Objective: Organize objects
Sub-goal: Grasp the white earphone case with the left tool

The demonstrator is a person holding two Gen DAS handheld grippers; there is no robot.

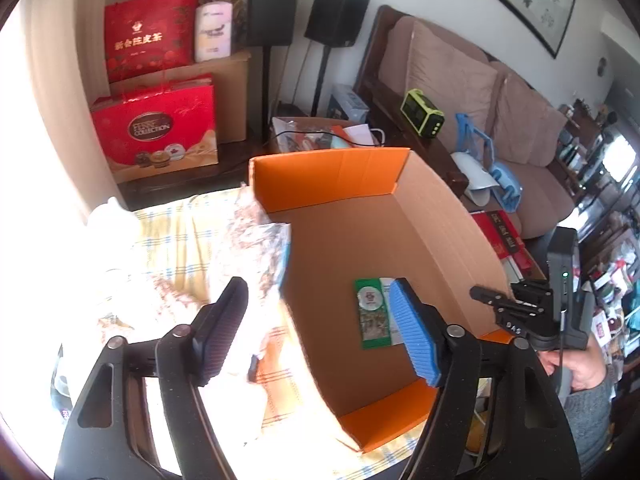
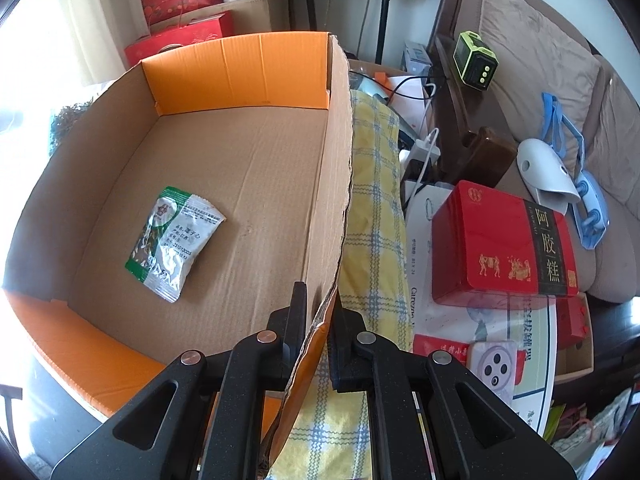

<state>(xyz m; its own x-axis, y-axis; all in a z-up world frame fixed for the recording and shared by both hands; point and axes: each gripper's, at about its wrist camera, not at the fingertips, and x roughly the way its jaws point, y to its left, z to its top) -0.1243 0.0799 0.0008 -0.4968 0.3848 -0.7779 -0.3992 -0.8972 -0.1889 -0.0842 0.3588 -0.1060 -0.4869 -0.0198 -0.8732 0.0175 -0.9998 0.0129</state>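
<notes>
Pinching the near right wall of the shallow brown cardboard box with orange end flaps (image 2: 248,184) — right gripper (image 2: 316,332) clenched on it. Left gripper (image 1: 320,336) spread wide, empty, above the box. Green-and-white foil sachet (image 2: 170,242) lies flat on the box floor.

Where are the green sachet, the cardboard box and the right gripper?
green sachet (image 2: 174,242), right wrist view, middle of the packet.
cardboard box (image 2: 338,152), right wrist view, its right wall.
right gripper (image 2: 318,320), right wrist view, between fingertips.
</notes>
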